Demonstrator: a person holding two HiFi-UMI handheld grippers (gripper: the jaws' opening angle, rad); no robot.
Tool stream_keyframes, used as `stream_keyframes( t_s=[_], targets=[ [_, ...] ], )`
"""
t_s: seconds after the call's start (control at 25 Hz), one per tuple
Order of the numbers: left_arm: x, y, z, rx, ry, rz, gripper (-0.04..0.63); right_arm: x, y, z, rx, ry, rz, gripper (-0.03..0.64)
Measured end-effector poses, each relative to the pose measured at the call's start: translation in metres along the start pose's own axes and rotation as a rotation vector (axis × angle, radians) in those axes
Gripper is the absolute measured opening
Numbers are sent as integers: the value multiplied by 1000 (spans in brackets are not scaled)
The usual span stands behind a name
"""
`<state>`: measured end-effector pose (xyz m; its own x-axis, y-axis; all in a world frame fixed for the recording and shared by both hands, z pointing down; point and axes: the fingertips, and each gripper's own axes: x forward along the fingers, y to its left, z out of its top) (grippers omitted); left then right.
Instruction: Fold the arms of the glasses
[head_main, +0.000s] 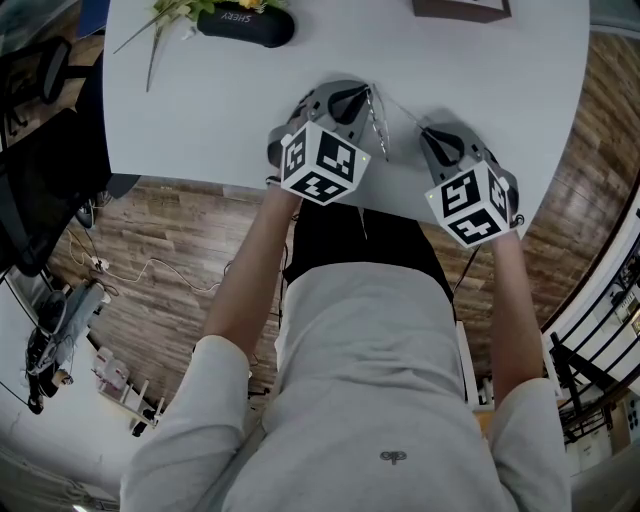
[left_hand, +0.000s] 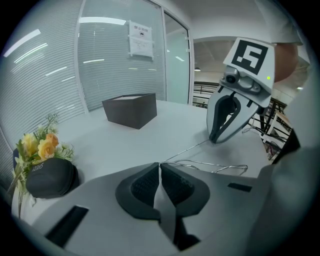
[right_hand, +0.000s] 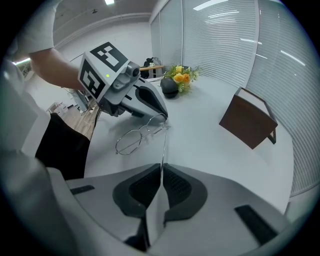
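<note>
Thin wire-rimmed glasses (head_main: 378, 122) lie near the front edge of the white table (head_main: 500, 90), between my two grippers. My left gripper (left_hand: 160, 165) is shut on the frame's corner by the hinge; the lenses (left_hand: 212, 167) lie just past its tip. One thin arm (right_hand: 164, 142) runs from that corner straight into my right gripper (right_hand: 162, 166), which is shut on the arm's end. In the head view the left gripper (head_main: 367, 93) and right gripper (head_main: 423, 130) point toward each other, close together. From the right gripper view the rims (right_hand: 134, 140) rest flat on the table.
A black glasses case (head_main: 245, 25) lies by yellow flowers (head_main: 180, 10) at the far left of the table. A dark box (head_main: 462, 8) stands at the far right. The table's near edge (head_main: 200, 182) runs just under both grippers, with wood floor below.
</note>
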<state>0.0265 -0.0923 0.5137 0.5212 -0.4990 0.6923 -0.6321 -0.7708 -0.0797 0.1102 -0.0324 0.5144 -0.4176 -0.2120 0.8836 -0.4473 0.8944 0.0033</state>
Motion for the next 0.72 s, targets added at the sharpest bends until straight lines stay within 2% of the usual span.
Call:
stream_keyframes(
  t_s=[0.4,0.56,0.72],
  targets=[
    [0,2,0,-1,-1,7,29,2,31,8,12,-18,88,28],
    [-1,2,1,-4,-5,14,29,1,42,13,17,-38,115,8],
    [-1,0,1,-3,-7,14,29,2,46,14,25,-49,113,8]
  ],
)
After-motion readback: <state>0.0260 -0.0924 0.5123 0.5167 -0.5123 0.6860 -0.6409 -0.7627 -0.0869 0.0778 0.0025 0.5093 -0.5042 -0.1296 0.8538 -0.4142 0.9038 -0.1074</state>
